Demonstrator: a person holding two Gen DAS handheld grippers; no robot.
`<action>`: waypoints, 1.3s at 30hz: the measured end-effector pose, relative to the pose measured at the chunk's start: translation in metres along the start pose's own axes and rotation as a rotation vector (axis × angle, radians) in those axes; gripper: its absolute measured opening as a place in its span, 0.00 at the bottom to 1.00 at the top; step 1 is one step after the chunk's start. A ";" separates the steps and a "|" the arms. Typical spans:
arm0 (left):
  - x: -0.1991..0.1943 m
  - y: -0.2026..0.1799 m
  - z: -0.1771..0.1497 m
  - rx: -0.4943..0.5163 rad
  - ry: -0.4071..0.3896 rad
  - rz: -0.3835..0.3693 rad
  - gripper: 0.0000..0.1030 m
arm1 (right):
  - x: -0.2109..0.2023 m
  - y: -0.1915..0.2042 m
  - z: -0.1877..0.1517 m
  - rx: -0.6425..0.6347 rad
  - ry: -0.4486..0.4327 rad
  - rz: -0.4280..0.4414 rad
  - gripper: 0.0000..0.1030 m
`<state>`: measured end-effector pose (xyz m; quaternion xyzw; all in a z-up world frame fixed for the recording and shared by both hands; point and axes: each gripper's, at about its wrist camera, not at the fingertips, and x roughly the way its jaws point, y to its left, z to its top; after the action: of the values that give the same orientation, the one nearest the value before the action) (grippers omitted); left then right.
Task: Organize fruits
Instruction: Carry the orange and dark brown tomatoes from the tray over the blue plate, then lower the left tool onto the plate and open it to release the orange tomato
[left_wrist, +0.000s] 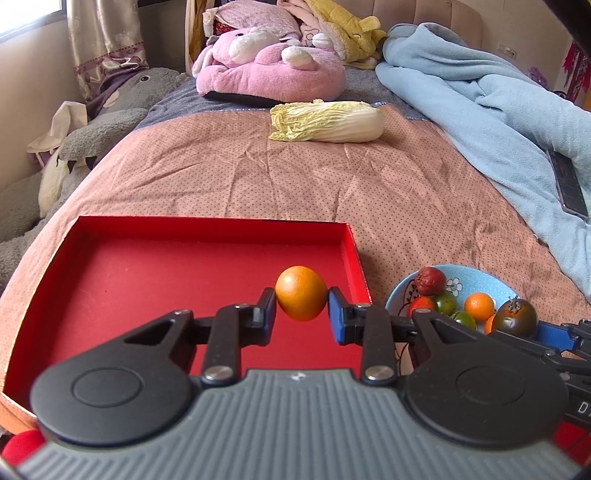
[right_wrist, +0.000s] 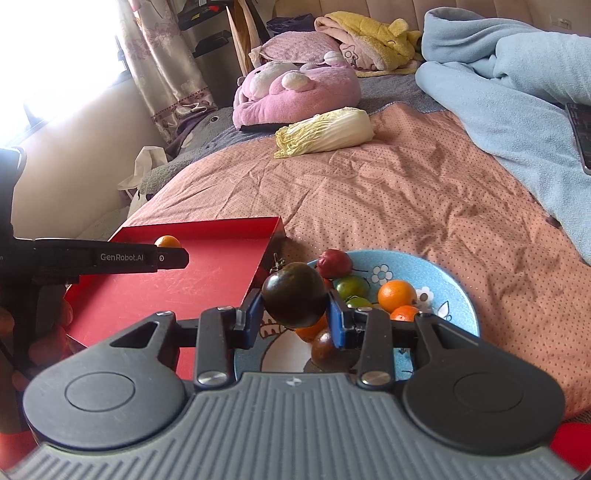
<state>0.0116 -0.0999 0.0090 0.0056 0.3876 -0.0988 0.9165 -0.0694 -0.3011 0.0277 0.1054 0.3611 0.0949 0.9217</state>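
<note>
- The left gripper (left_wrist: 301, 303) is closed on a smooth, round orange fruit (left_wrist: 301, 293), which is pinched between both pads and held above the floor of the red tray (left_wrist: 147, 277).
- The right gripper (right_wrist: 295, 308) is clamped on a glossy, dark tomato (right_wrist: 294, 294), which is held over the near left rim of the blue bowl (right_wrist: 458, 295), just beside the tray's right wall.
- The tray is seen as a shallow, flat-bottomed rectangular box with low upright walls and a matt red lining; nothing is seen lying on its floor.
- The bowl is a speckled blue ceramic dish with painted white flowers; small orange, green, dark and wrinkled reddish fruits are piled in it, touching one another.
- Tray and bowl are set side by side on a wrinkled, dotted pink bedspread (left_wrist: 332, 177).
- Well beyond them a pale, ribbed napa cabbage (left_wrist: 327, 122) is laid on its side.
- Further back a fluffy pink plush toy (left_wrist: 269, 70) is seen, and a soft light-blue blanket (left_wrist: 480, 96) is heaped along the right, with a flat dark phone (left_wrist: 567, 182) lying on it.
</note>
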 end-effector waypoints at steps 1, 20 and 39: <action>0.001 -0.005 0.001 0.005 0.000 -0.005 0.33 | -0.001 -0.002 -0.001 0.004 -0.001 -0.005 0.41; 0.015 -0.073 -0.002 0.102 0.029 -0.104 0.33 | -0.019 -0.038 -0.014 0.066 -0.010 -0.056 0.41; 0.015 -0.094 -0.030 0.147 0.069 -0.163 0.33 | -0.019 -0.051 -0.017 0.087 -0.005 -0.074 0.41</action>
<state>-0.0163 -0.1926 -0.0164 0.0445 0.4101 -0.2008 0.8886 -0.0901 -0.3527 0.0147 0.1321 0.3663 0.0446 0.9200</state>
